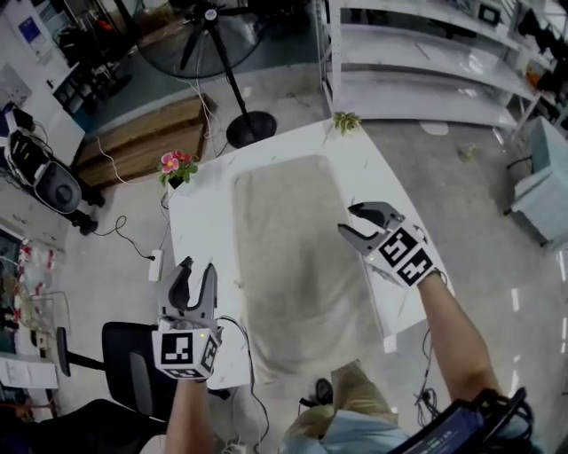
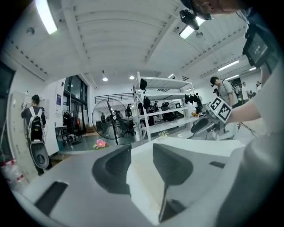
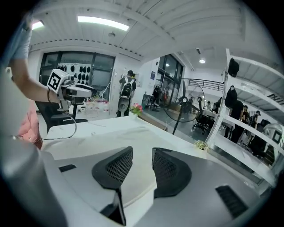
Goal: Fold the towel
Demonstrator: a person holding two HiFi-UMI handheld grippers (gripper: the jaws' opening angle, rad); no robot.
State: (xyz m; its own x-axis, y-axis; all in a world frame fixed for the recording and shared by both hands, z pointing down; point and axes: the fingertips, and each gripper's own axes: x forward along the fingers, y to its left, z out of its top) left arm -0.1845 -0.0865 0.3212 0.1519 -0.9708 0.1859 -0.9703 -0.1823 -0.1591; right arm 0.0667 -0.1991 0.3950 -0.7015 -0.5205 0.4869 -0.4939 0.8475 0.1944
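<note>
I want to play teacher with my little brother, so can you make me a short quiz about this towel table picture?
1. True or false: the left gripper is pinching the towel.
2. What colour are the flowers on the table? A pink, B blue, C yellow.
3. Fill in: the big thing standing on the floor beyond the table is a ___.
Key: 1 false, its jaws are open and empty; 2 A; 3 fan.

Bright ceiling strip lights, fisheye edges, slight blur
</note>
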